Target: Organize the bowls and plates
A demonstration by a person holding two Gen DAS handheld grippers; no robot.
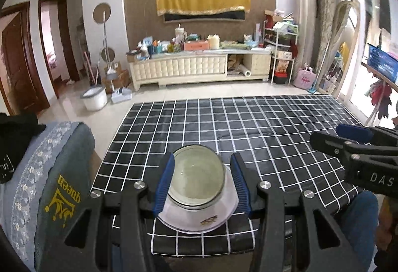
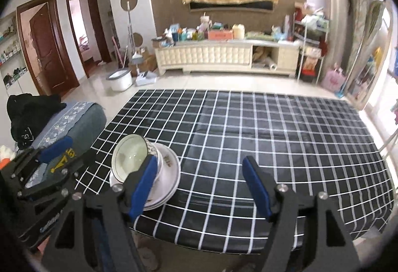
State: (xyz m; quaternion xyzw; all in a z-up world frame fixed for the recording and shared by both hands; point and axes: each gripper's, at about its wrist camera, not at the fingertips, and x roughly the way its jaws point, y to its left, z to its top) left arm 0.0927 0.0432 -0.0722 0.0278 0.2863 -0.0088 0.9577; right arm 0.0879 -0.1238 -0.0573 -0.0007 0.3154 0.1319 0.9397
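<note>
Bowl (image 1: 197, 176) sits on plates (image 1: 199, 217) near table (image 1: 273, 127) edge, stack appearing between left tongs (image 1: 201, 185); pads spread, seemingly above the stack, not pressing it. Right tongs (image 2: 201, 187) apart, empty, stack just left of them. Risk: bowl looks tilted in right view; a nudge from a pad could tip it or push the stack off the near edge.

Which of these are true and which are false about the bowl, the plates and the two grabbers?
1. The bowl sits on top of stacked plates. True.
2. The stack stands in the middle of the checked tablecloth. False: it is near the cloth's front left corner.
3. The right gripper holds nothing. True.
4. The left gripper is squeezing the bowl. False: its jaws stand apart, free of the bowl.
</note>
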